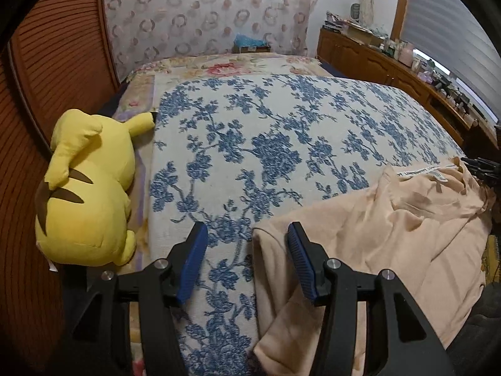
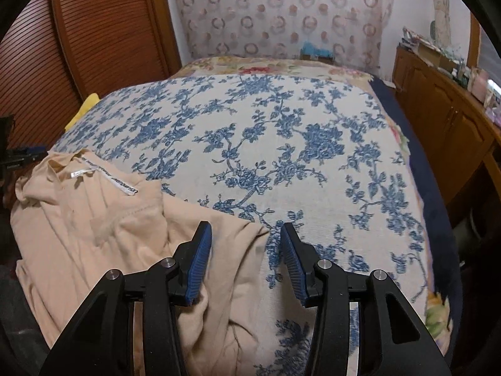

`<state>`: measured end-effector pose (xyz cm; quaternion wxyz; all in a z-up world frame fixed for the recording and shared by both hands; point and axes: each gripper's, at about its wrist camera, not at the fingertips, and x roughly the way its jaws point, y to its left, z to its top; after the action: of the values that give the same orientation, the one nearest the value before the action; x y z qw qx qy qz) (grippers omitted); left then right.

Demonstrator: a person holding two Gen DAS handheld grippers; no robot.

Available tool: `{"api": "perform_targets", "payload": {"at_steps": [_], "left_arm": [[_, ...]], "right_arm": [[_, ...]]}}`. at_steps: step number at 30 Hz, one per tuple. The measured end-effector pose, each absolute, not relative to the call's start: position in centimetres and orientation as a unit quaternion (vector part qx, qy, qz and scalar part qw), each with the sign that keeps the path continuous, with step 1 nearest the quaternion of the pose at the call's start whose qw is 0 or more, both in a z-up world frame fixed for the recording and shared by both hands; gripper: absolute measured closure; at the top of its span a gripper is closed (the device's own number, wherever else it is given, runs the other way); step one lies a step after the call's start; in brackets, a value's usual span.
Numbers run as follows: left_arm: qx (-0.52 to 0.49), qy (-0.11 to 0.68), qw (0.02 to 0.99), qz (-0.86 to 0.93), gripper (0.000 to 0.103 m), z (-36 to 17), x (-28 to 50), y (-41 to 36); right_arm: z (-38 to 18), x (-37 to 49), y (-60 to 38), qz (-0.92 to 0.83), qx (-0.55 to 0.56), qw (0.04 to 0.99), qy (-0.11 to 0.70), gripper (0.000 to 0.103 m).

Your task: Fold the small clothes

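A peach-coloured garment [image 1: 391,228] lies rumpled near the front edge of the bed, collar and white label [image 1: 419,171] facing up. In the right wrist view the garment [image 2: 103,235] fills the lower left. My left gripper [image 1: 247,235] is open, hovering over the garment's left corner with nothing between its blue pads. My right gripper [image 2: 245,235] is open above the garment's right corner, also empty. The other gripper shows at the far right edge of the left wrist view [image 1: 482,169].
The bed carries a blue-flowered white cover [image 1: 281,144]. A yellow plush toy [image 1: 84,194] lies at the bed's left side by a slatted wooden door [image 1: 56,72]. A wooden cabinet [image 2: 444,106] with clutter runs along the right wall. A patterned headboard [image 2: 278,12] stands behind.
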<state>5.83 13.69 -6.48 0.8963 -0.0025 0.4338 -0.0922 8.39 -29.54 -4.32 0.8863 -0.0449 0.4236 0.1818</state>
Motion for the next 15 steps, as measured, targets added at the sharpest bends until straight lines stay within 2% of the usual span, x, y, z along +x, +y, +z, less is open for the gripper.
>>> {"api": "perform_targets", "payload": {"at_steps": [5,15], "left_arm": [[0.001,0.453,0.886,-0.1,0.051,-7.3,6.3,13.1],[-0.002,0.451,0.887,-0.1,0.051,-7.4,6.7,12.7]], "right_arm": [[-4.8,8.4,-29.2,0.185,-0.048,0.884,0.426,0.051],[-4.9,8.0,-28.7,0.197,-0.064,0.882,0.423,0.051]]}}
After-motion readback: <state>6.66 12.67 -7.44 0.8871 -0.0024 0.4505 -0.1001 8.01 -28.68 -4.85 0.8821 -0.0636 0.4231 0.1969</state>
